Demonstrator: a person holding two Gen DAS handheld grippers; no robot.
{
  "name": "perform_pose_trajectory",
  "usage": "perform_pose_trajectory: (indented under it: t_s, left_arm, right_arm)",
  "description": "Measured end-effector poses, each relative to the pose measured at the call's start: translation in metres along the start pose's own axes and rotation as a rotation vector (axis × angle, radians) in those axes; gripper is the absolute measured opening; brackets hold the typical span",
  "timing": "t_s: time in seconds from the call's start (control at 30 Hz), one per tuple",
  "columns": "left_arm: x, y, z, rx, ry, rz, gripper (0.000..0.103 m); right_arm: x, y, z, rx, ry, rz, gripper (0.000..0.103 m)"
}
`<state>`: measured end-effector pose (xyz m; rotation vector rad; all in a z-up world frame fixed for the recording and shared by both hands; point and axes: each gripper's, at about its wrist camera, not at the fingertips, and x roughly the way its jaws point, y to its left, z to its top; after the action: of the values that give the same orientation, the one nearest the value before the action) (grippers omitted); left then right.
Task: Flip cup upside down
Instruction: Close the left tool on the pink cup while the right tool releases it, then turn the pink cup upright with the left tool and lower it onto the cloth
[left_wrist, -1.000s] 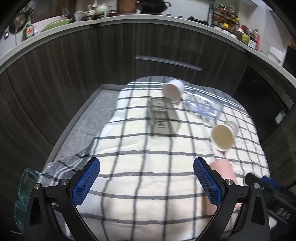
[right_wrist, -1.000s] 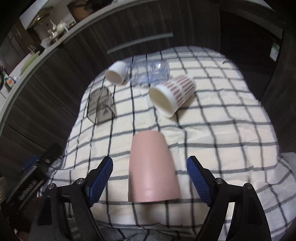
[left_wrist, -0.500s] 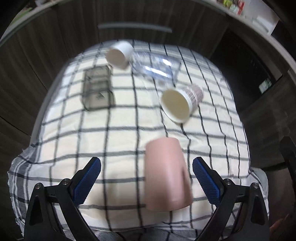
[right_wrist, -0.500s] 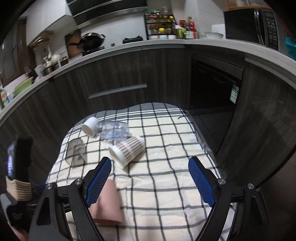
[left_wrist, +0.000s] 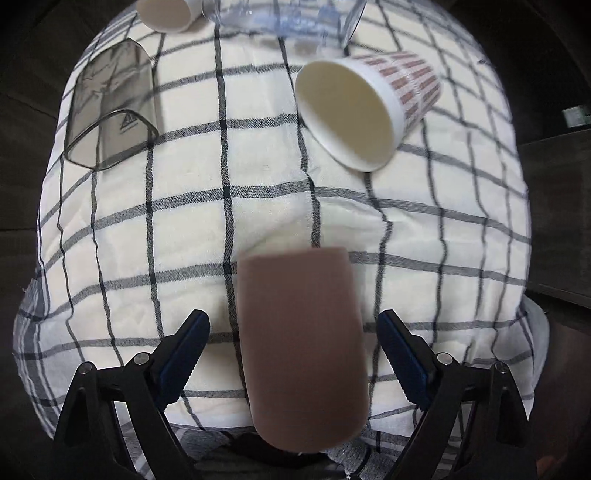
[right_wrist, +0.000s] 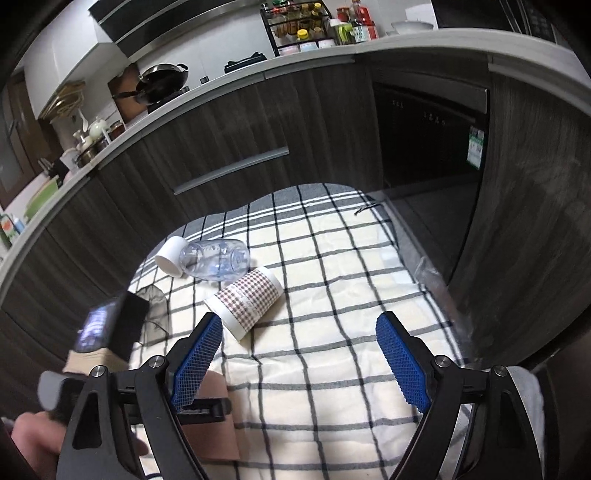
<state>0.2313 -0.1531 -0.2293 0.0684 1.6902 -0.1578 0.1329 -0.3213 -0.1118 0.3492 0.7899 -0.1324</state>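
A pink cup (left_wrist: 301, 347) stands upside down on the checked cloth, its flat base uppermost. My left gripper (left_wrist: 293, 350) is open, with one blue pad on each side of the cup and a gap to both. In the right wrist view the pink cup (right_wrist: 216, 439) shows partly behind my left finger, with the other hand-held gripper (right_wrist: 110, 332) over it. My right gripper (right_wrist: 299, 363) is open and empty above bare cloth to the right of the cup.
A patterned paper cup (left_wrist: 364, 110) (right_wrist: 245, 302) lies on its side behind the pink cup. A clear bottle (right_wrist: 214, 260) with a white cap and a smoky clear container (left_wrist: 110, 110) also lie on the cloth (left_wrist: 184, 221). Dark cabinets (right_wrist: 258, 129) surround the table.
My left gripper has swung right and come down around the pink cup. My right gripper has pulled back from the cup and risen, now looking across the table.
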Motion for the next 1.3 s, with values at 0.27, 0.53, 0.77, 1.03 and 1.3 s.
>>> perform_pose_trajectory:
  t_s: [0.27, 0.53, 0.77, 1.03, 1.3]
  left_arm:
    - [0.021, -0.007, 0.017, -0.001, 0.090, 0.017, 0.071]
    - [0.026, -0.010, 0.024, 0.011, 0.085, -0.008, 0.067]
    - [0.014, 0.008, 0.015, 0.002, 0.018, -0.038, 0.066]
    - [-0.053, 0.022, -0.031, 0.069, -0.419, -0.003, 0.066]
    - [-0.074, 0.050, -0.054, 0.046, -0.962, 0.021, 0.067]
  right_arm:
    - [0.028, -0.006, 0.006, 0.032, 0.059, 0.023, 0.085]
    - [0.039, -0.009, 0.006, 0.039, 0.079, 0.009, 0.085]
    - [0.038, -0.005, 0.004, 0.028, 0.078, 0.001, 0.085]
    - [0.022, 0.002, 0.001, 0.005, 0.030, -0.008, 0.085]
    - [0.017, 0.024, -0.012, -0.088, -0.012, -0.033, 0.085]
